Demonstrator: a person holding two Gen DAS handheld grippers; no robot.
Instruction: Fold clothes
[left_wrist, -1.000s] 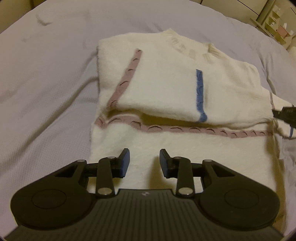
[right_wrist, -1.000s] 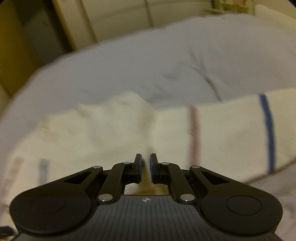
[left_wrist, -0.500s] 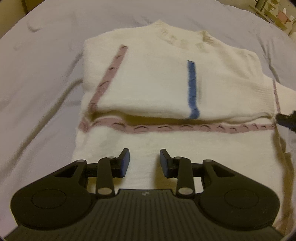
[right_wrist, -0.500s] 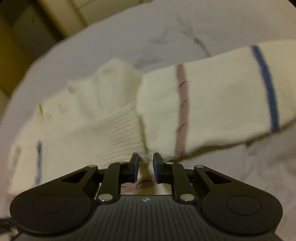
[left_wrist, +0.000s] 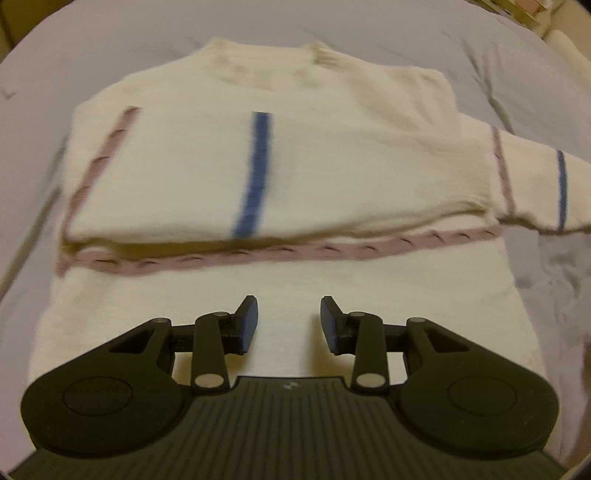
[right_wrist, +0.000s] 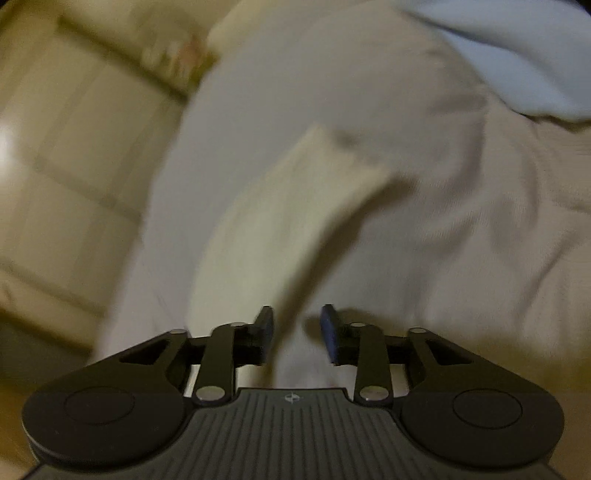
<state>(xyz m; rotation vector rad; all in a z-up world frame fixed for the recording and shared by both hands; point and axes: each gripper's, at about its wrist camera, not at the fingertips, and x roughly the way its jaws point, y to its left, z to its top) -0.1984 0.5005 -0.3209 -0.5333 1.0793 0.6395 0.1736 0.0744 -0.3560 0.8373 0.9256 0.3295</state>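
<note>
A big bed (left_wrist: 480, 55) with a pale purple-grey sheet fills both views. The sheet has soft wrinkles in it.

A cream sweater (left_wrist: 280, 177) lies flat on the bed, in the middle of the left view. Its neck is at the far end. One sleeve is folded across its front, and the cuff end reaches over to the right side. A pink stripe (left_wrist: 295, 251) runs across the sweater, just under the folded sleeve. A blue stripe (left_wrist: 255, 173) runs down the folded part. On the right, the other sleeve (left_wrist: 535, 192) sticks out with a thin pink line and a thin blue line on it.

The left gripper (left_wrist: 289, 319) hangs over the near end of the sweater. Its jaws are wide apart and hold nothing.

The right view is very blurry. A cream sleeve (right_wrist: 280, 236) lies on the sheet in front of the right gripper (right_wrist: 297, 334). Its jaws are apart too, and nothing is pinched between them. Pale cupboard fronts (right_wrist: 74, 166) show on the left.
</note>
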